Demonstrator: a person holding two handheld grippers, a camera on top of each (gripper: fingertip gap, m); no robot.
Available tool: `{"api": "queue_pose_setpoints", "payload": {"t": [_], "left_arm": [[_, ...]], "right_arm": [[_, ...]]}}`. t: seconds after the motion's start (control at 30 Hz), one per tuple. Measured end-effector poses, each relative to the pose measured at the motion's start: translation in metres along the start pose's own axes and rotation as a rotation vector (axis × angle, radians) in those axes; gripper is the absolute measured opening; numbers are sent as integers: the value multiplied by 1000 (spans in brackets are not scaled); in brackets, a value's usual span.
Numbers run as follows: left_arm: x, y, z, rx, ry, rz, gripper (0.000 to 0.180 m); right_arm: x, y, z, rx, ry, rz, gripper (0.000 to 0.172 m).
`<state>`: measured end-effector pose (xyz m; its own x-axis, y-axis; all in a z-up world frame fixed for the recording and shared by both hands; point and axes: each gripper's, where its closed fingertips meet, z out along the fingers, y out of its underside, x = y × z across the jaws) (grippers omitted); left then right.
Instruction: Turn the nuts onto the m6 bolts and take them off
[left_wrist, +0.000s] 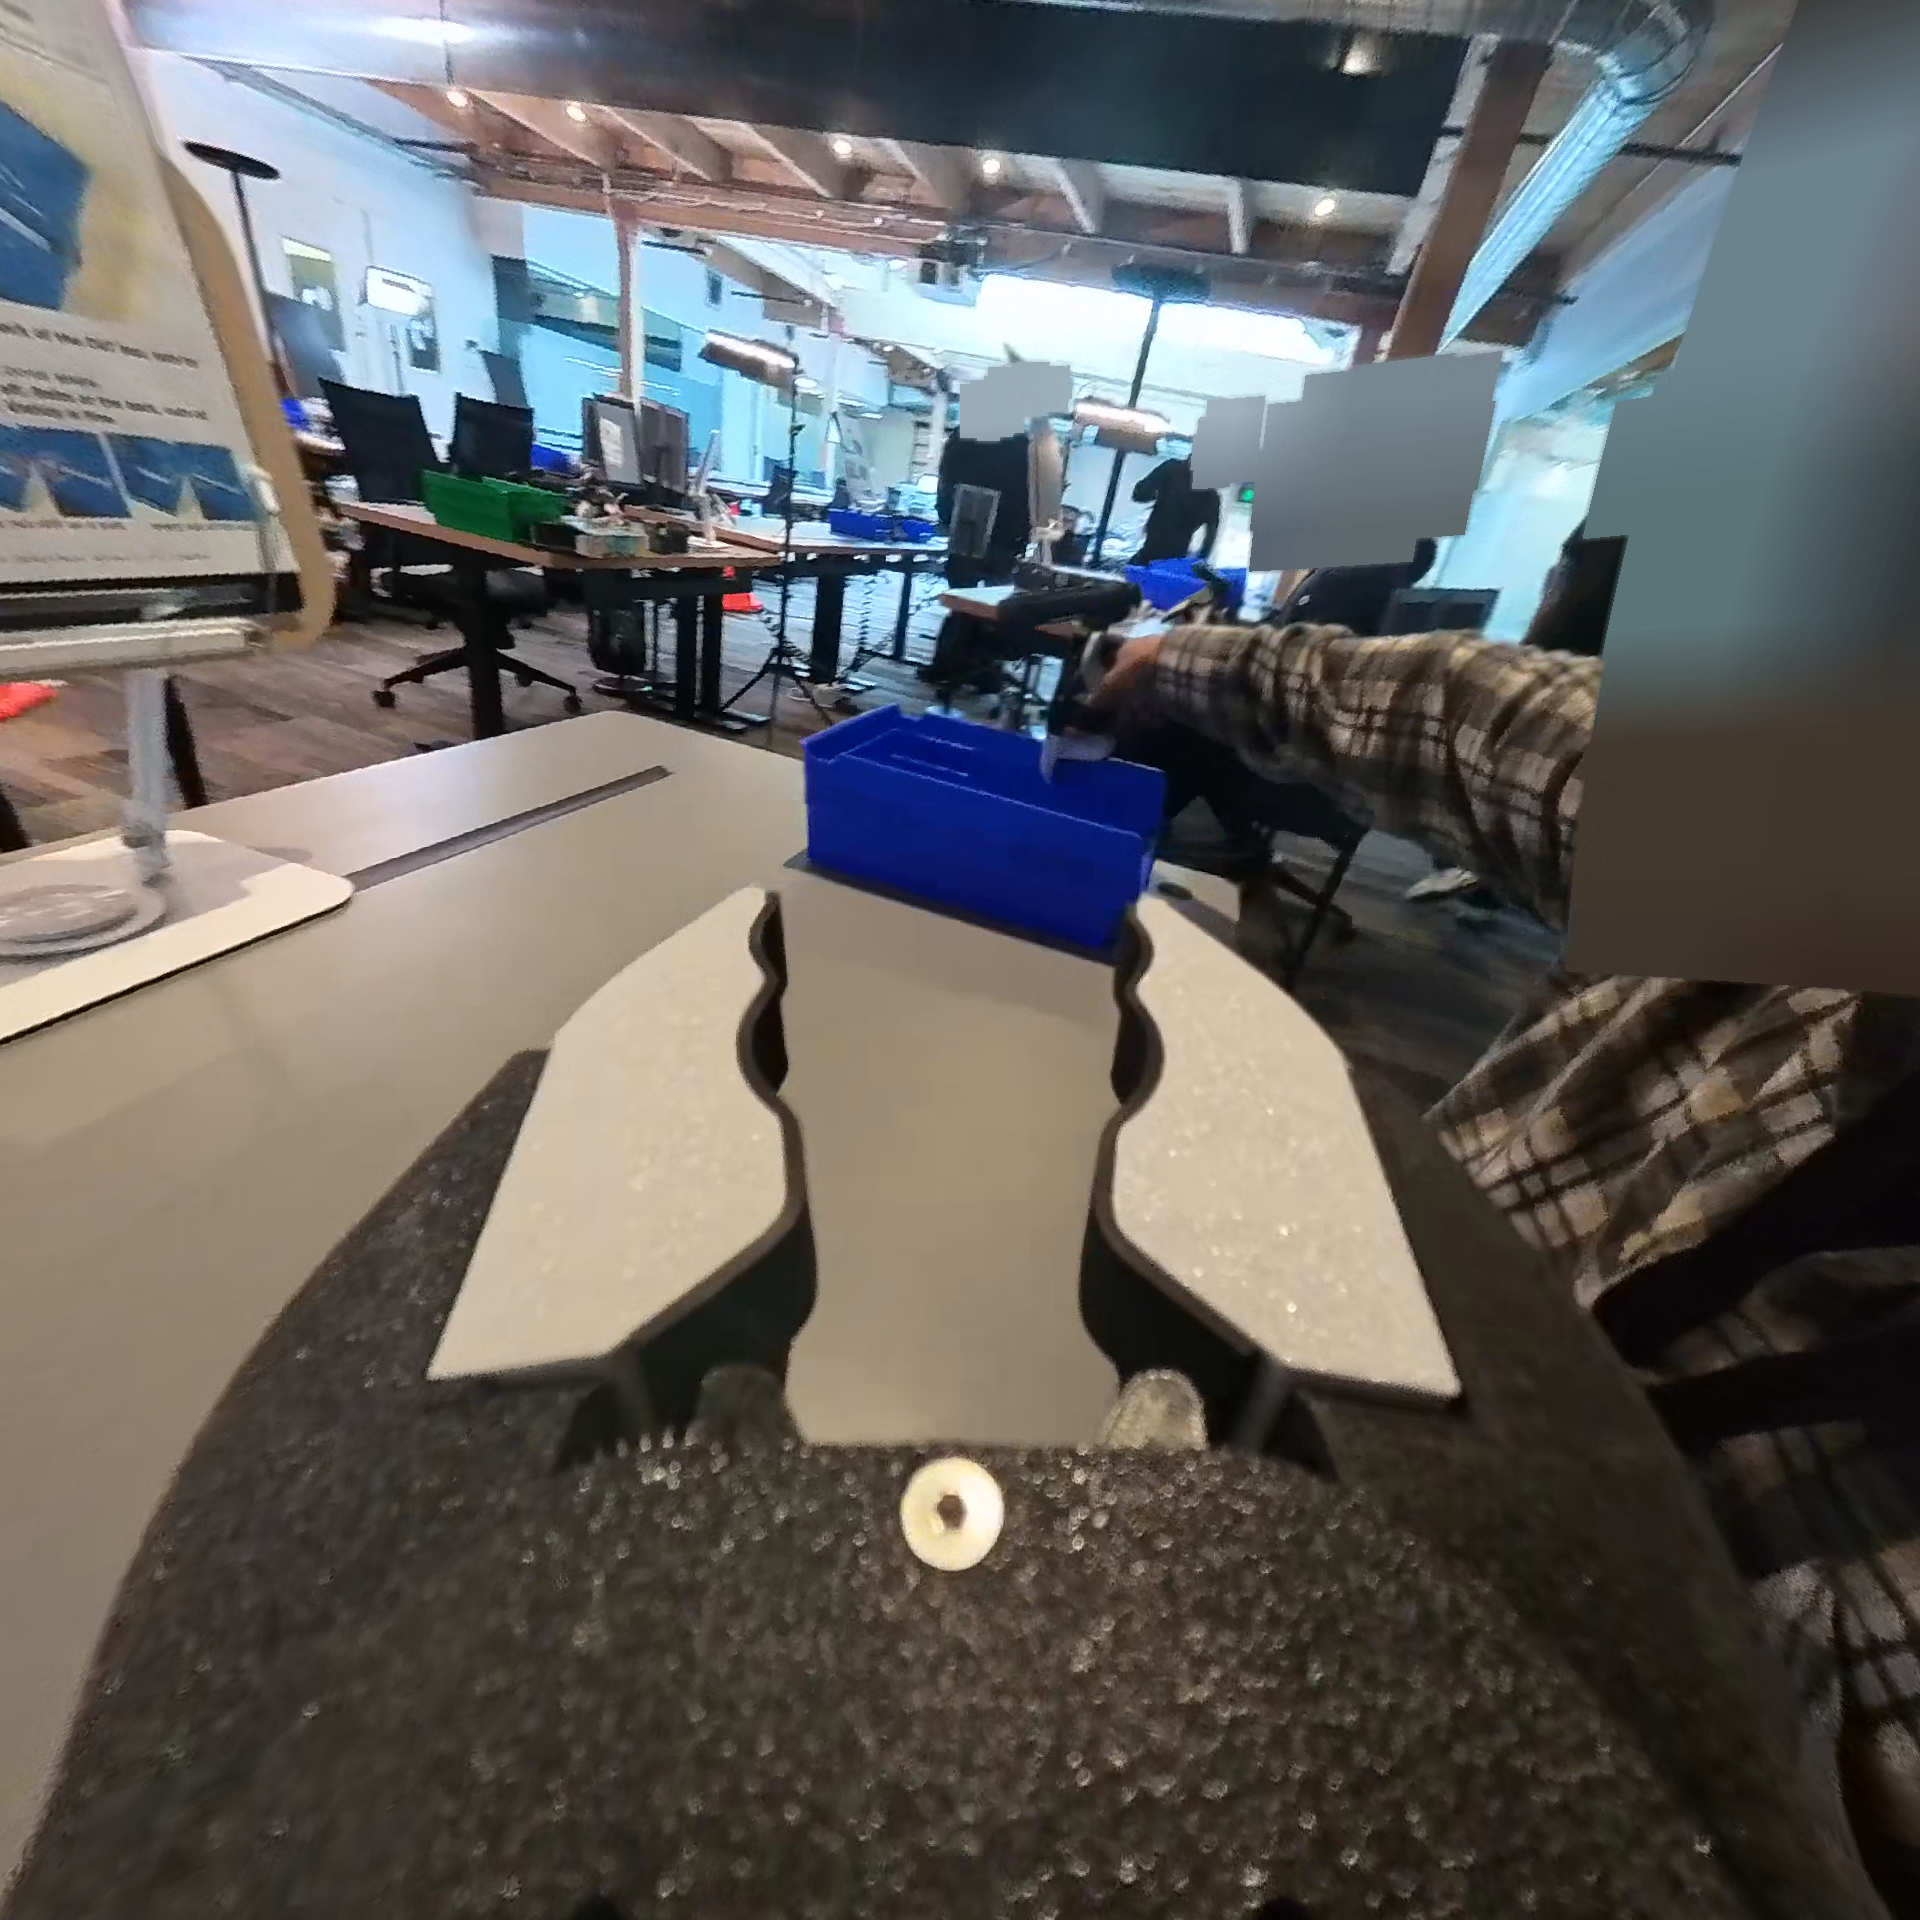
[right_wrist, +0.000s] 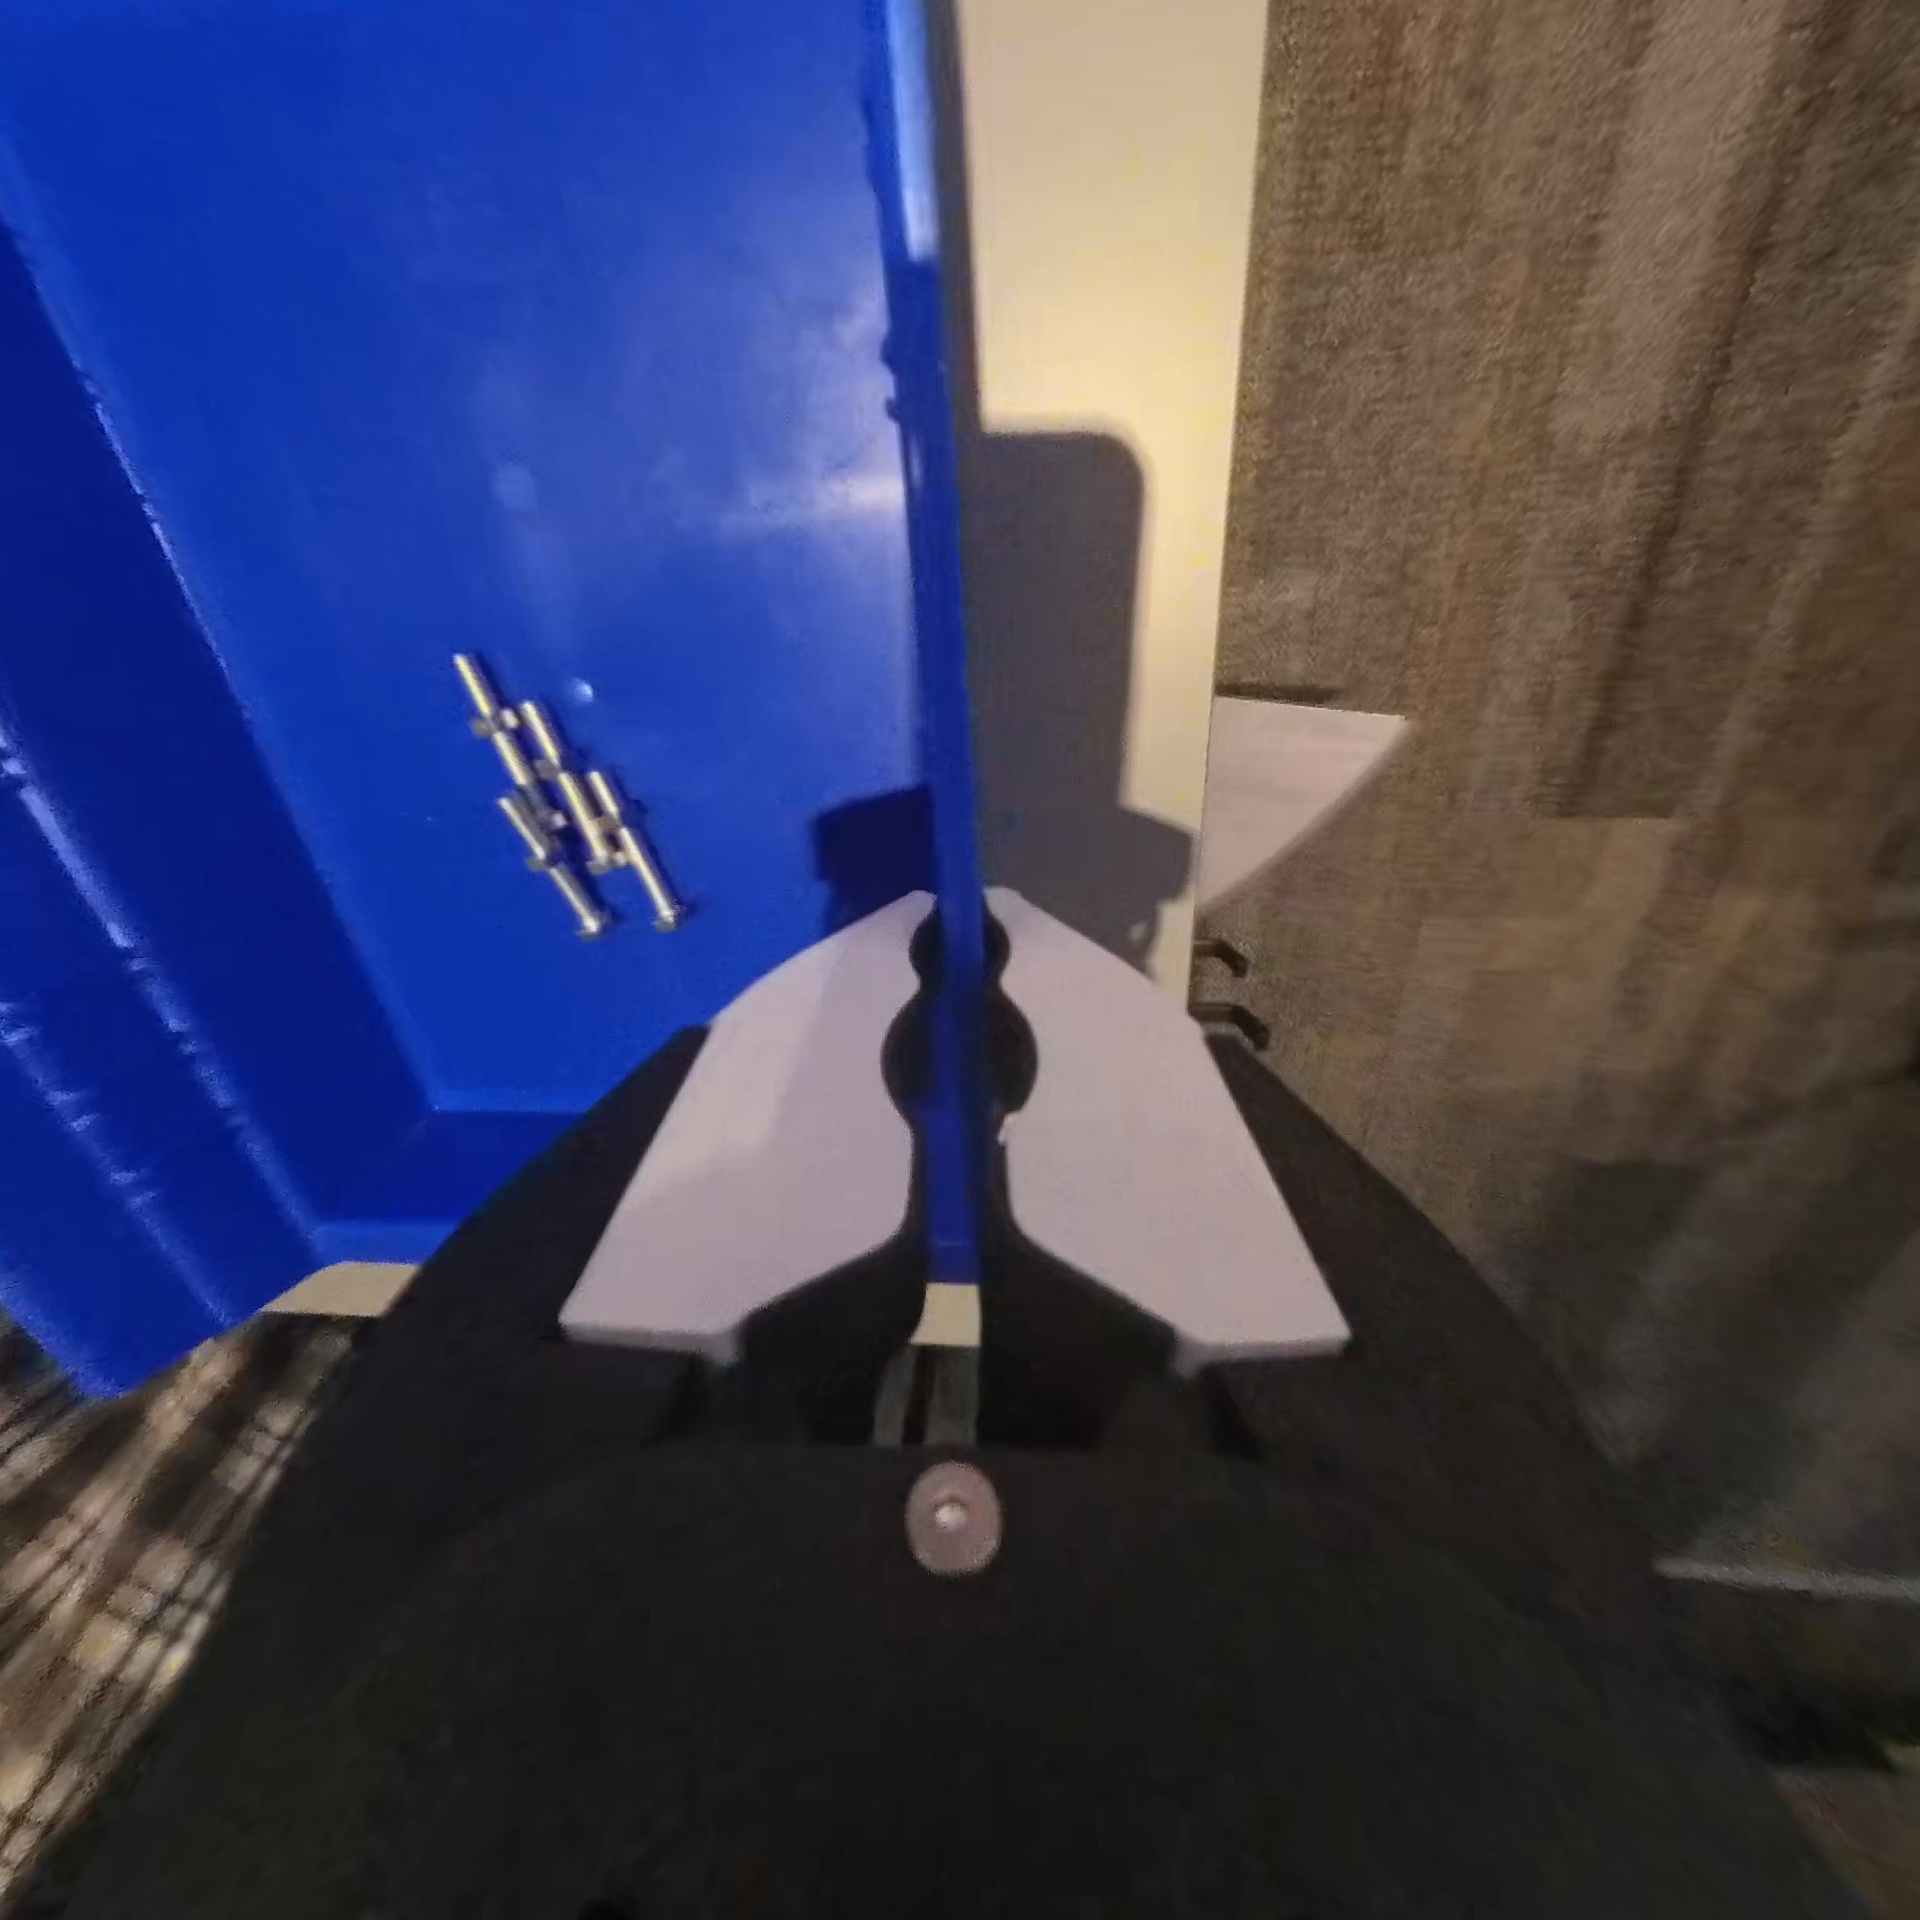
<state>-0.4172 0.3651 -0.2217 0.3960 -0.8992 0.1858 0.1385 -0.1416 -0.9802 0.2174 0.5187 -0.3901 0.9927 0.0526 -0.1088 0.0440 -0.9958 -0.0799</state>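
Note:
A blue bin (left_wrist: 977, 831) stands on the grey table (left_wrist: 260, 1091), just beyond my left gripper (left_wrist: 951, 935). The left gripper is open with nothing between its fingers. In the right wrist view, my right gripper (right_wrist: 956, 925) is shut on the bin's thin right wall (right_wrist: 940, 623), with both pads against it. Several silver bolts with nuts on them (right_wrist: 566, 800) lie in a cluster on the bin's floor (right_wrist: 416, 416), left of the gripped wall. The right gripper also shows in the left wrist view (left_wrist: 1070, 743) at the bin's far right rim, held by an arm in a plaid sleeve (left_wrist: 1351, 707).
A document stand (left_wrist: 114, 364) on a white base (left_wrist: 156, 914) is at the table's left. A dark slot (left_wrist: 509, 821) runs across the table top. The table edge and carpet floor (right_wrist: 1558, 623) lie right of the bin. Desks, chairs and people are in the background. Some 70 cm of space lies between my two pairs of fingers.

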Motion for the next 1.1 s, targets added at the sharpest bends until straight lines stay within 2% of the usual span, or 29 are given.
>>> {"api": "queue_pose_setpoints", "payload": {"t": [0.17,0.37,0.6,0.83,1.1], "left_arm": [[11,-8,-32,-11,-100,58,59],[18,-15,-61,-20,-180,91,57],[25,-13,-88,-64,-230,72,57],[26,-13,-117,-87,-275,66,57],[7,-20,-158,-63,-382,29,57]], "right_arm": [[-20,-1,1,4,-22,-23,3],[-87,-11,10,18,-31,-134,3],[-202,-15,23,-9,-60,-156,3],[-331,-2,35,-56,-84,-153,3],[-453,0,48,-80,-110,-246,3]]}}
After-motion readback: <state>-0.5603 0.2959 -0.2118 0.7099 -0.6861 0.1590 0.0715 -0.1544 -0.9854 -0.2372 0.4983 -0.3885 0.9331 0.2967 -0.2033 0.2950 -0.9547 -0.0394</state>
